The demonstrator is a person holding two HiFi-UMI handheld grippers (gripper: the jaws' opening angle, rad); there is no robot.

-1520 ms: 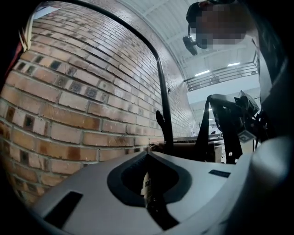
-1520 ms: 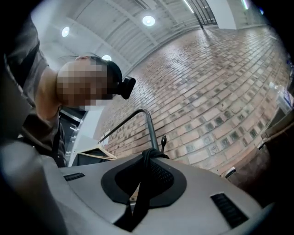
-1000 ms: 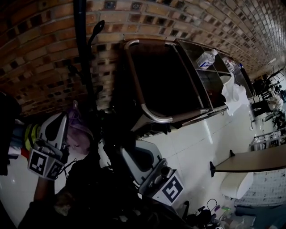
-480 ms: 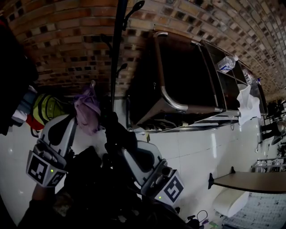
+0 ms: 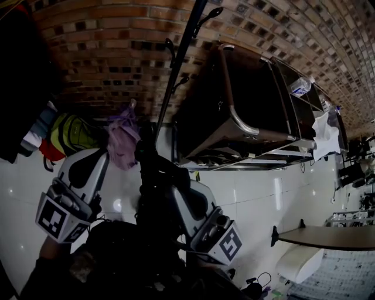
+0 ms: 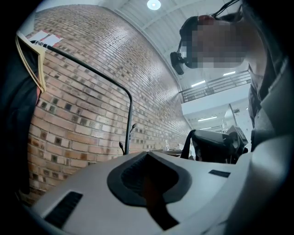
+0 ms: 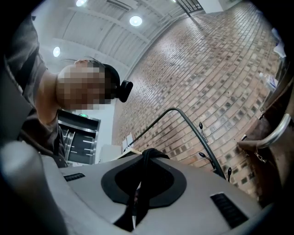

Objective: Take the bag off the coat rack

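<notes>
No readable text anywhere. Left marker cube (image 5: 57,218) and right marker cube (image 5: 226,245) carry only black-and-white square codes, no letters. Green sign (image 7: 82,115) over a doorway, white tag (image 6: 44,37) near the brick wall, and bottle label (image 5: 300,88) are too small to read.

**Clearances around the coat rack.** The rack's pole (image 5: 176,76) slants up through the middle, with hooks (image 5: 209,13) jutting out near its top. A purple bag (image 5: 123,140) hangs just left of the pole, and hung clothing (image 5: 67,133) crowds the far left. To the right, a dark cabinet (image 5: 234,105) with a metal rail closes off the brick wall (image 5: 105,53). Open room lies over the white floor (image 5: 258,193), as far as the bench (image 5: 328,231). A black bag (image 5: 155,187) fills the near middle. Its strap (image 7: 143,186) takes up the closed fingers of the right gripper (image 7: 147,158), leaving 0 gap.
</notes>
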